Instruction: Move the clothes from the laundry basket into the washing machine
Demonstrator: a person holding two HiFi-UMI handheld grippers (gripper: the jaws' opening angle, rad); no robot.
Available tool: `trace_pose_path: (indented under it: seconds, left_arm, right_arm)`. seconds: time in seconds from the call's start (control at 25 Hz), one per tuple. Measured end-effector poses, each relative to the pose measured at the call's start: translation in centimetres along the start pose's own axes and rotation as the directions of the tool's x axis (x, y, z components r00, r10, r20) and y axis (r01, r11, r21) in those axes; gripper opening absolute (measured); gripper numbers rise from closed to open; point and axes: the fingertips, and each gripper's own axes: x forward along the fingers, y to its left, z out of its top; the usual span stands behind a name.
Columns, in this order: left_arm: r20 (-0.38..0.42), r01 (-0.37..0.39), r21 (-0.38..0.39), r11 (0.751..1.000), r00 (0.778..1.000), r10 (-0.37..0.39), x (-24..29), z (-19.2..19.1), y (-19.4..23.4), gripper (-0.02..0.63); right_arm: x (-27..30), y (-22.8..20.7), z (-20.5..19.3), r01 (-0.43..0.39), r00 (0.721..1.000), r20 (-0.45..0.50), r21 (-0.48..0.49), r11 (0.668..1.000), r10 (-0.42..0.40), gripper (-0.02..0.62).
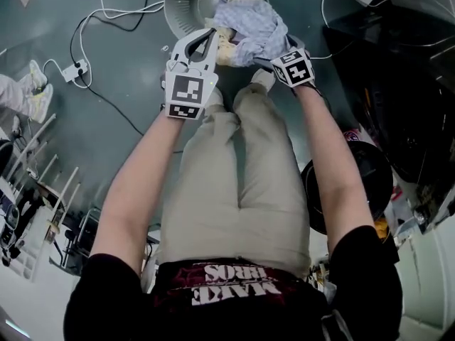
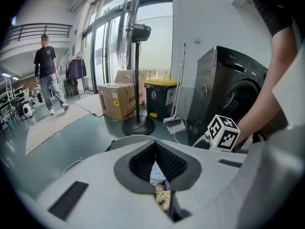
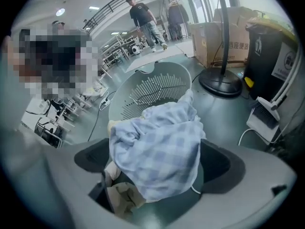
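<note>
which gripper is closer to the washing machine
Right. The right gripper is on the side toward the washing machine; the left gripper is beyond it, farther off.

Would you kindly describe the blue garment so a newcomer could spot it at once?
Find the round white laundry basket on the floor. Bunched over its near edge is the blue checked garment; the cream cloth beside it is plain.

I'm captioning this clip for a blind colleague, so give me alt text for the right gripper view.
A bundled blue checked cloth lies between the right gripper's wide-open fingers, a beige cloth beneath it. Behind stands a white laundry basket on a grey floor, with a fan base, a black bin and people far off.
</note>
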Motion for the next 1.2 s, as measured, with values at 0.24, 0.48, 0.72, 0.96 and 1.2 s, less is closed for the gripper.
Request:
trace_pose_path:
  seconds: [0.24, 0.48, 0.72, 0.96, 1.2]
  left_arm:
    - [-0.018, 0.005, -0.012, 1.000, 1.000, -0.005, 0.3, -2.0, -0.2, 0.005]
    - [-0.015, -0.012, -0.023, 1.000, 1.000, 0.011, 0.5, -2.5, 0.9, 0.005]
    - [-0.004, -0.011, -0.036, 0.999, 1.000, 0.011, 0.0, -1.6, 1.6, 0.006]
    - [-0.017, 0.008, -0.046, 0.999, 1.000, -0.009, -0.9, -0.4, 1.5, 0.006]
    - [-0.028, 0.039, -0.043, 0.998, 0.999, -0.040, -2.0, 1.6, 0.5, 0.006]
  right_arm:
    - [2.6, -0.4, -0.4, -0.006, 1.000, -0.028, 0.000, 1.000, 0.006, 0.592]
    - [5.0, -0.7, -0.6, 0.050, 0.993, -0.108, -0.029, 0.998, -0.053, 0.550]
    - [3.4, -0.7, -1.3, 0.055, 0.986, -0.163, 0.060, 0.997, -0.045, 0.283]
    - [-0.1, 0.3, -0.6, 0.018, 0.994, -0.110, 0.134, 0.991, -0.004, 0.154]
    - [-4.9, 1.0, 2.6, -0.007, 1.000, 0.015, 0.198, 0.980, 0.004, 0.143]
